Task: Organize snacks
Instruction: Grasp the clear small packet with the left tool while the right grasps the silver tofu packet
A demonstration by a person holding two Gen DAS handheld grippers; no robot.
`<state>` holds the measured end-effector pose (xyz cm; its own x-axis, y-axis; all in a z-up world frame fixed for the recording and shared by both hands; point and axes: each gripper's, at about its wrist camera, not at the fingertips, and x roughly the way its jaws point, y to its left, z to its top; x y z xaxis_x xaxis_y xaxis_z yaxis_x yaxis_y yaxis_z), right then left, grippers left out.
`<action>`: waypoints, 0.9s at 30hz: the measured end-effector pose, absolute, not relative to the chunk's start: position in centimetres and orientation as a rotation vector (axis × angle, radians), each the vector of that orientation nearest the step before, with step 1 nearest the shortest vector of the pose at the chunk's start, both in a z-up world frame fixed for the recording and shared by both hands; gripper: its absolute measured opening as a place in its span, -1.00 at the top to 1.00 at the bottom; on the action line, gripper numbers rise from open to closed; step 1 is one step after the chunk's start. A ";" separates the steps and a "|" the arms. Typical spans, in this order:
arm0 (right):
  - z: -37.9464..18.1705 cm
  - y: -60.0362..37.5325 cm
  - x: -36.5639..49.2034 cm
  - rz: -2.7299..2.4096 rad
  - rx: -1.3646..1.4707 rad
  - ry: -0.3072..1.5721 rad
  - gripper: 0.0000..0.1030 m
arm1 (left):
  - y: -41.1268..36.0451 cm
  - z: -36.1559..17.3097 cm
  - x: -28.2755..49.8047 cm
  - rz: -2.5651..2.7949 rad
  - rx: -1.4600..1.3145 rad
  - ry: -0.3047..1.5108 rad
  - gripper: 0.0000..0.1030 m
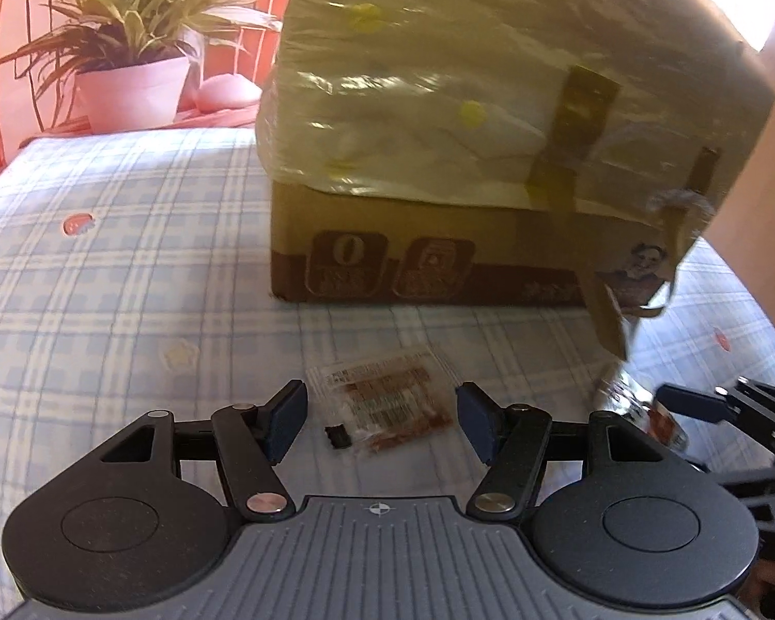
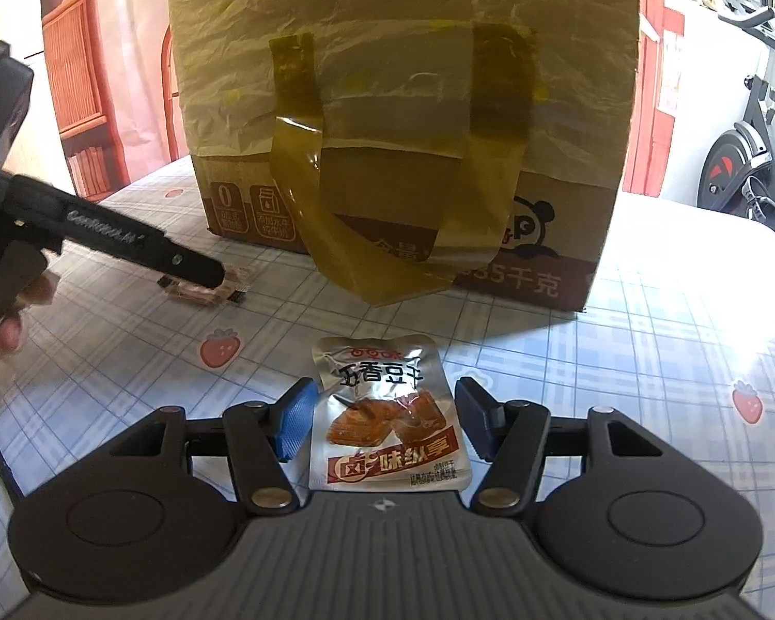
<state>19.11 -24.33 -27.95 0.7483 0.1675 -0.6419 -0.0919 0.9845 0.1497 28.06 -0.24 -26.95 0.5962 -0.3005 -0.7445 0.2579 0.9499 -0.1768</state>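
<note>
The left gripper (image 1: 381,421) is hanging low over the checked tablecloth (image 1: 129,279) with its jaws spread wide, and a small clear snack packet (image 1: 387,403) is lying flat on the cloth between the two pads, touching neither. The right gripper (image 2: 382,423) is likewise standing wide apart around a silver tofu-snack pouch (image 2: 387,423), which is lying face up, its near edge running under the gripper body at 6 o'clock; whether the pads are touching the pouch's sides cannot be told.

At 12 o'clock in both views a cardboard box (image 2: 398,165) is sitting on the table, draped in a yellowish plastic liner (image 2: 387,26) held by strips of brown tape (image 2: 305,196) that are curling loose over the box's front. A strip of bare cloth is lying between the box's bottom edge and each snack.

In the right wrist view the left gripper is reaching in from 9 o'clock over the clear packet, well apart from the pouch. Open cloth is stretching toward 3 o'clock, up to the table's far edge. In the left wrist view a potted plant (image 1: 129,62) is standing beyond the table edge at 11 o'clock.
</note>
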 end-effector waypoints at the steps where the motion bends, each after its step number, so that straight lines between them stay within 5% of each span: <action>1: -27.9 -24.3 19.1 0.142 0.110 0.712 -0.20 | -0.3 -27.0 27.8 -0.327 -0.057 0.877 -0.30; 27: -28.0 -24.3 19.1 0.144 0.121 0.708 -0.20 | -4.9 -27.8 27.9 -0.436 0.218 0.820 -0.24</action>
